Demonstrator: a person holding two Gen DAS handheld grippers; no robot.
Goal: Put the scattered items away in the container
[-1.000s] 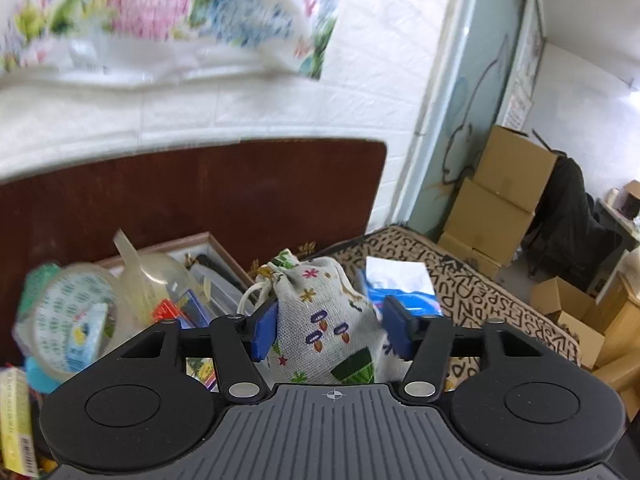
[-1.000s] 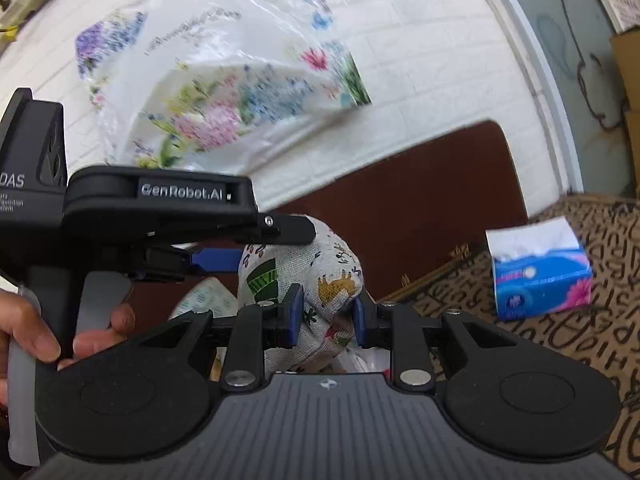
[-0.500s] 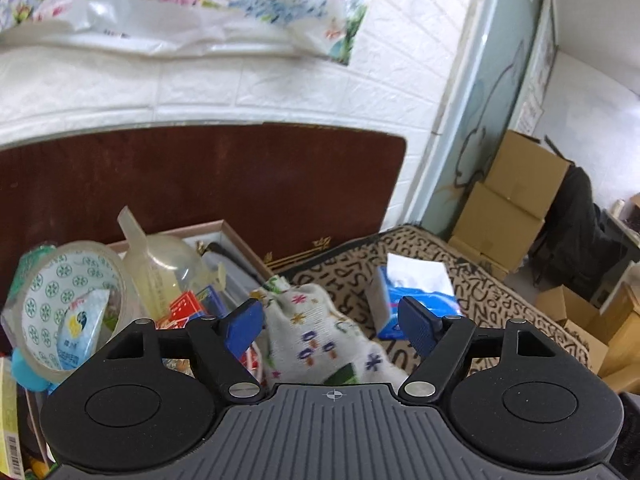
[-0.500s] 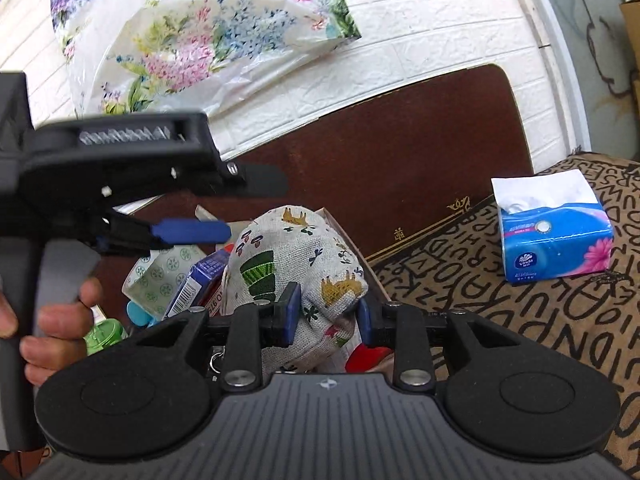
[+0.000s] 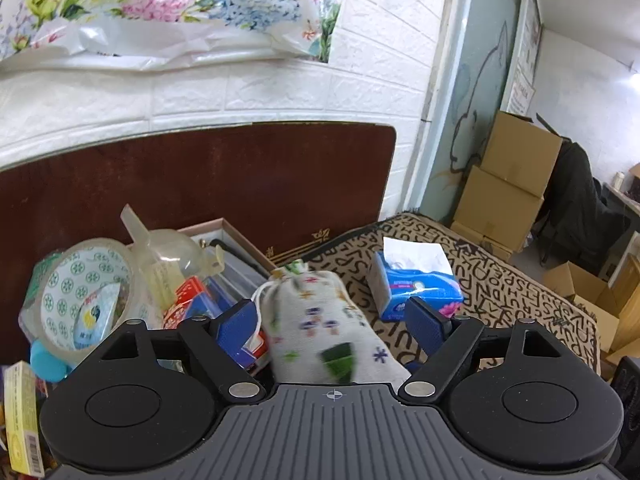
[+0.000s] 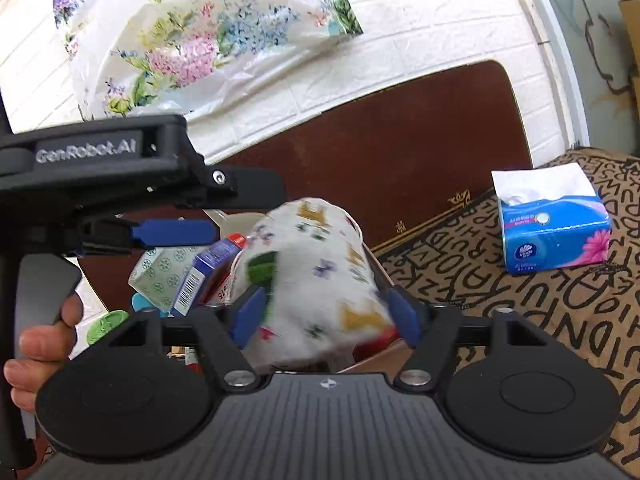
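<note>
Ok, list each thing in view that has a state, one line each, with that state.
left gripper: open, pads clear of the pouch.
right gripper: open, pads beside the pouch, contact unclear.
drawstring pouch: cinched shut, lying tilted on the pile.
storage box: open, heaped with items.
tape roll: standing on edge.
tissue pack: opened, a tissue sticking out.

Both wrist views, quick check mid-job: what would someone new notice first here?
The printed drawstring pouch between the open blue fingers of both hand-held grippers, left and right, atop an overfull box with a tape roll. Next, the blue tissue pack alone on the letter-print cover to the right, and the floral plastic bag on the white brick wall above.
</note>
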